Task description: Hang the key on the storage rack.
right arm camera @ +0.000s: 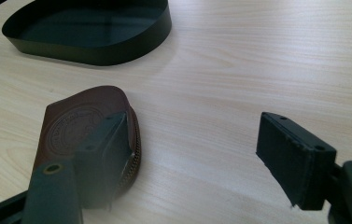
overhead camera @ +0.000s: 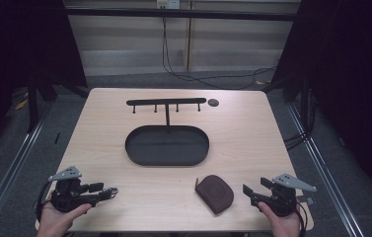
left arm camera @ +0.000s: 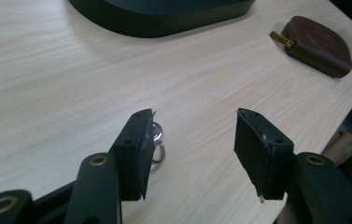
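Trouble is most likely being invited by the flat lie of the brown leather pouch point(overhead camera: 215, 193): it is being carried low on the desk point(overhead camera: 252, 133), so a jaw of the right tongs point(overhead camera: 256, 193) could be skidding over the smooth top or pushing the pouch aside instead of getting under its edge. The pouch is lying at the near edge of the desk, just beside the right tongs and well apart from the left tongs point(overhead camera: 105, 191), with the black oval tray point(overhead camera: 167, 145) and its hook rack point(overhead camera: 166, 101) standing farther back. In the right gripper view the pouch point(right arm camera: 82, 130) is being partly covered by one jaw, and whether that jaw is touching it cannot be told; the other jaw is standing well off over bare wood, so the right tongs are being held apart on nothing. A careless nudge could also be sending the pouch over the near edge. The left tongs are likewise being held apart and empty, with a small metal ring point(left arm camera: 157, 144) showing just behind one jaw. The pouch is looking rounded at one end, embossed with a circular stamp, edged by a zip, and fitted with a small brass piece point(left arm camera: 283, 40) at one corner.
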`<control>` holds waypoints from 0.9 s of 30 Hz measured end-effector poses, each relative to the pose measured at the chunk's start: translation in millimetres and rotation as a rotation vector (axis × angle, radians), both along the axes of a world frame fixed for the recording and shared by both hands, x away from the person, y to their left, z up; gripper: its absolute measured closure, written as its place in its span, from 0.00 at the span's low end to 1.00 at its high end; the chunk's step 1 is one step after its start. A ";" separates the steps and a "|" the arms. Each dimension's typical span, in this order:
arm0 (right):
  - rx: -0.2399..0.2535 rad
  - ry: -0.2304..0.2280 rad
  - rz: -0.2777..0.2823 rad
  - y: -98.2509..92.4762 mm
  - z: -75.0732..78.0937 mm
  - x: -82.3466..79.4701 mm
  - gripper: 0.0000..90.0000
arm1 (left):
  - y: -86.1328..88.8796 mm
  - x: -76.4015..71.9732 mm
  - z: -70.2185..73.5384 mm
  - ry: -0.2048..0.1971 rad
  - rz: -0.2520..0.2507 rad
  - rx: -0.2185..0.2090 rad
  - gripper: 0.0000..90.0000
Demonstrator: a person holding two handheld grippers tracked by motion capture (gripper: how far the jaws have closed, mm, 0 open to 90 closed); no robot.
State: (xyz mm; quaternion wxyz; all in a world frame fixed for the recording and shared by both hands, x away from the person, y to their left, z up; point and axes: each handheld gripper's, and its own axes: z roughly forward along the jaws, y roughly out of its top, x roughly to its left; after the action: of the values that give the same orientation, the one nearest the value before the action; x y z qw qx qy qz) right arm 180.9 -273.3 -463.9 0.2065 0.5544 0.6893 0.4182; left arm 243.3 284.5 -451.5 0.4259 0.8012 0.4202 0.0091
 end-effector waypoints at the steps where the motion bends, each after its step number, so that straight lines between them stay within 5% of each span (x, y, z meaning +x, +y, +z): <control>1: -0.001 0.003 0.003 0.1 -0.2 0.4 0.28 | -0.6 -0.3 1.0 0.002 0.004 -0.001 0.53; 15: -0.004 0.007 0.010 1.8 -0.7 1.1 0.28 | -3.2 0.3 15.1 0.020 -0.001 0.052 0.58; 22: -0.004 0.009 0.015 1.9 -1.2 1.7 0.28 | -6.8 -5.1 25.8 -0.016 -0.020 0.071 0.57; 27: -0.004 0.013 0.018 3.1 -1.4 2.6 0.28 | -8.6 -2.1 31.1 -0.049 -0.037 0.142 0.65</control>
State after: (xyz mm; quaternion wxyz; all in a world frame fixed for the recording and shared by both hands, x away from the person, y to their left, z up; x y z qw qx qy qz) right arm 183.6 -270.2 -465.3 0.1993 0.5502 0.6965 0.4152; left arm 241.1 275.9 -420.5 0.3782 0.8367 0.3928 0.0508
